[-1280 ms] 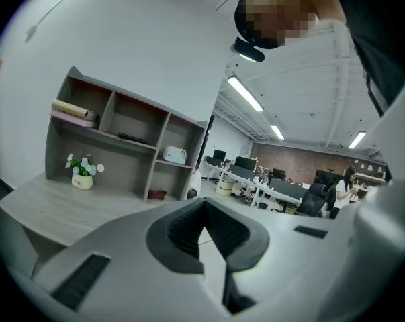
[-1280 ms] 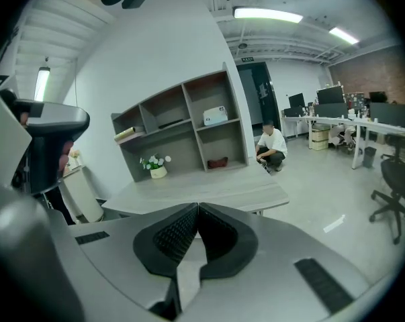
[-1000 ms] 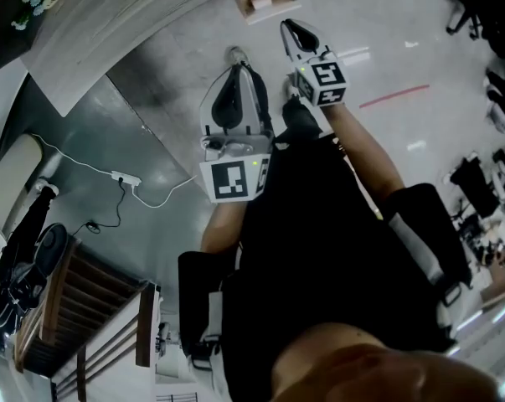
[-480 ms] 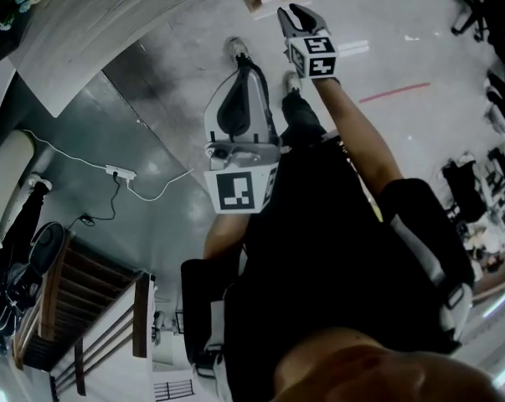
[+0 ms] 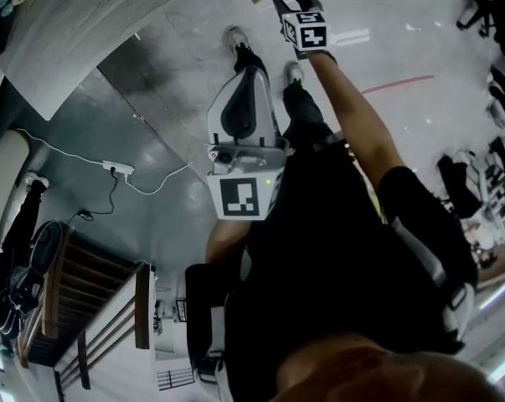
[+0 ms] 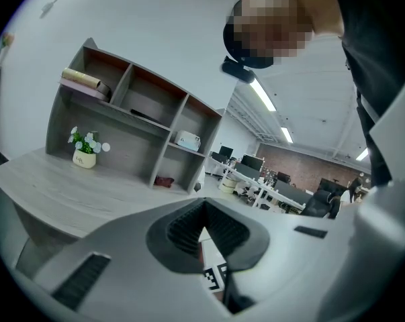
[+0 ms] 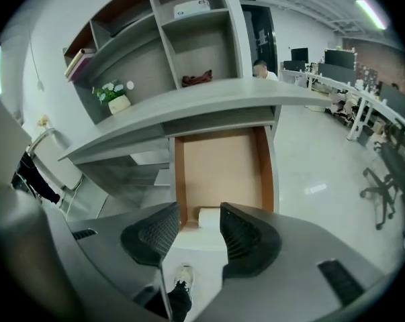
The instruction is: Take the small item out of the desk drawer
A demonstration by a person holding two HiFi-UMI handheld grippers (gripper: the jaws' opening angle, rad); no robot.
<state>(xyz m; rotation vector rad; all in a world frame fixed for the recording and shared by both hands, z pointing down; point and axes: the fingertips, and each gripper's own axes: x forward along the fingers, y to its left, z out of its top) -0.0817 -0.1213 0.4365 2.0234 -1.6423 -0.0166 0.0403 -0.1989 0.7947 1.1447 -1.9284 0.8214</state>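
Drawer (image 7: 219, 159) open. Small white item (image 7: 209, 218) lies at its near edge, lower centre, not yet grasped. Right gripper (image 7: 197, 233) jaws have just been opening, empty, aimed at it. Left gripper (image 6: 203, 228) closed, empty.

You had shelf unit (image 6: 131, 119) ahead: white box (image 6: 188, 139) in right cubby, dark red item (image 6: 164, 180) in cubby below. Flower pot (image 6: 85, 154) stood by its left bay. Power strip (image 5: 118, 168) with white cable (image 5: 68, 152) lay on floor.
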